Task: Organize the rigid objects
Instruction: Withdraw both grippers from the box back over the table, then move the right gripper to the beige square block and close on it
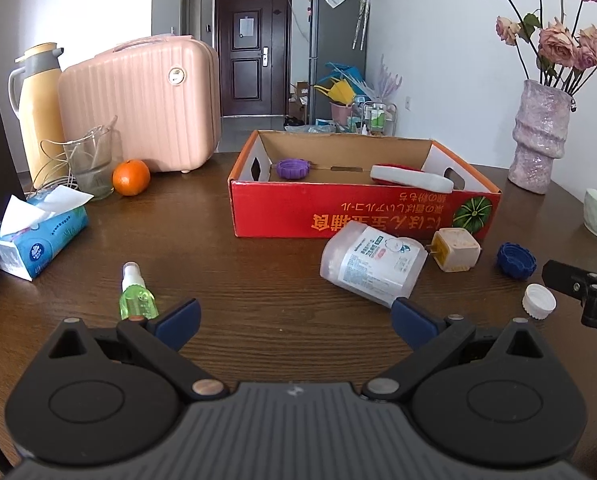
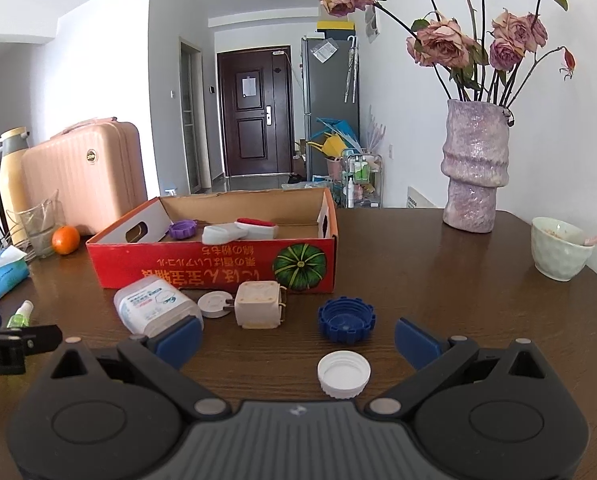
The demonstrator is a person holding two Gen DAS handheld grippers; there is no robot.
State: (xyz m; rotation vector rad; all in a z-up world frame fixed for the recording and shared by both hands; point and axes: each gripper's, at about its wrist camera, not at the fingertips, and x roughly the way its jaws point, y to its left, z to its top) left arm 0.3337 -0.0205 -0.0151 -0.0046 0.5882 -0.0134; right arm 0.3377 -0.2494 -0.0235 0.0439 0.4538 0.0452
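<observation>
A red cardboard box (image 1: 338, 216) (image 2: 202, 268) stands open on the wooden table and holds a purple cap (image 1: 292, 168) (image 2: 183, 229) and a white and red lint roller (image 1: 410, 178) (image 2: 238, 232). In front of it lie a clear plastic container (image 1: 372, 264) (image 2: 154, 306), a beige plug adapter (image 1: 456, 250) (image 2: 258, 305), a blue cap (image 1: 516, 260) (image 2: 346, 319) and a white cap (image 1: 539, 301) (image 2: 344, 374). My left gripper (image 1: 294, 316) is open and empty, near the container. My right gripper (image 2: 298, 338) is open, with the white cap between its fingers.
A green spray bottle (image 1: 135, 294) (image 2: 20, 314), a tissue pack (image 1: 34, 236), an orange (image 1: 131, 177), a glass (image 1: 90, 164), a thermos (image 1: 38, 108) and a pink case (image 1: 146, 104) stand at the left. A vase of roses (image 2: 476, 168) and a bowl (image 2: 560, 248) stand at the right.
</observation>
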